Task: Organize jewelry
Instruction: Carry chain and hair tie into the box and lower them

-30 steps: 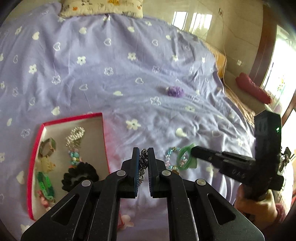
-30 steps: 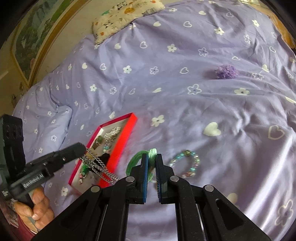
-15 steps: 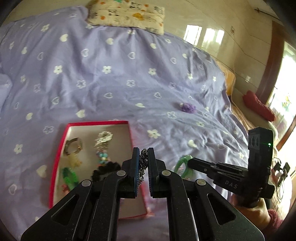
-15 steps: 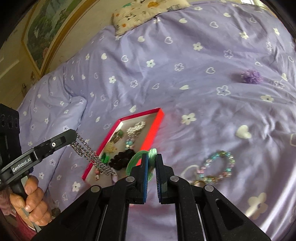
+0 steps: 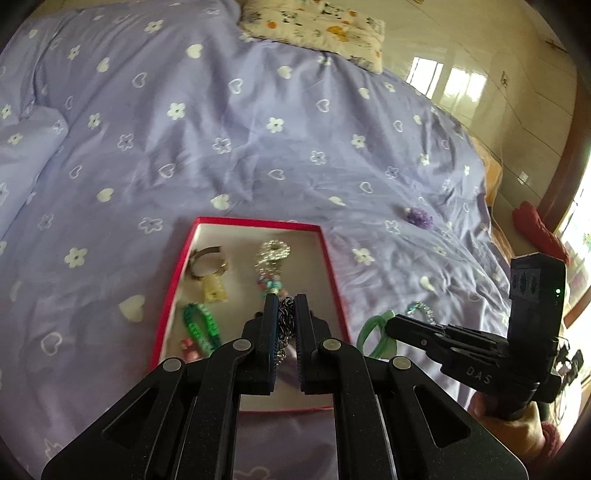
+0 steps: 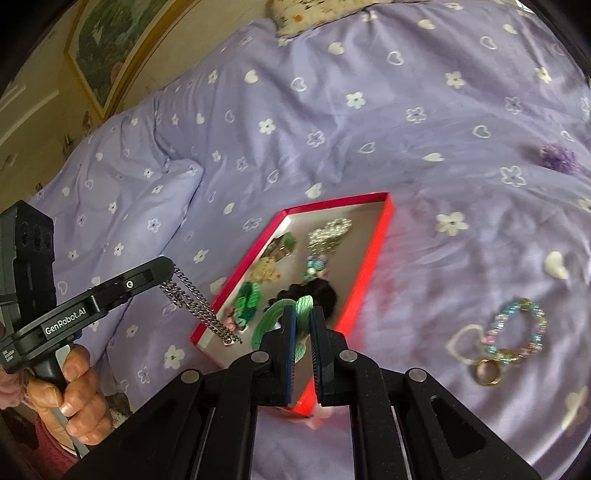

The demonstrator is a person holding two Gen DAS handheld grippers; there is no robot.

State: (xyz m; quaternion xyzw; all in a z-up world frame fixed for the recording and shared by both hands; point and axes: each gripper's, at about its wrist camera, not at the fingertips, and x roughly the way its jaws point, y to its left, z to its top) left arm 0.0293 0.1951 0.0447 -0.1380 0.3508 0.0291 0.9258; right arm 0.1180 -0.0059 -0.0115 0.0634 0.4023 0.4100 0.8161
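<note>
A red-rimmed jewelry box point(image 5: 334, 273) point(image 6: 373, 247) lies on the purple bedspread and holds several pieces. My left gripper point(image 5: 286, 301) is shut on a silver chain point(image 5: 285, 321), which hangs over the box's near left edge in the right wrist view point(image 6: 195, 306). My right gripper point(image 6: 303, 312) is shut on a green hair tie point(image 6: 275, 314), held above the box's near end; it also shows in the left wrist view point(image 5: 373, 332). A pastel bead bracelet point(image 6: 517, 332) with a gold ring point(image 6: 487, 373) lies on the bed right of the box.
A purple fuzzy scrunchie point(image 5: 419, 216) point(image 6: 559, 158) lies farther out on the bedspread. A patterned pillow point(image 5: 314, 26) sits at the head of the bed. A red object point(image 5: 535, 229) lies on the floor beyond the bed's right edge.
Both grippers moved left toward the box with their pieces still held. The chain now hangs over the box edge and the green hair tie is above the box.
</note>
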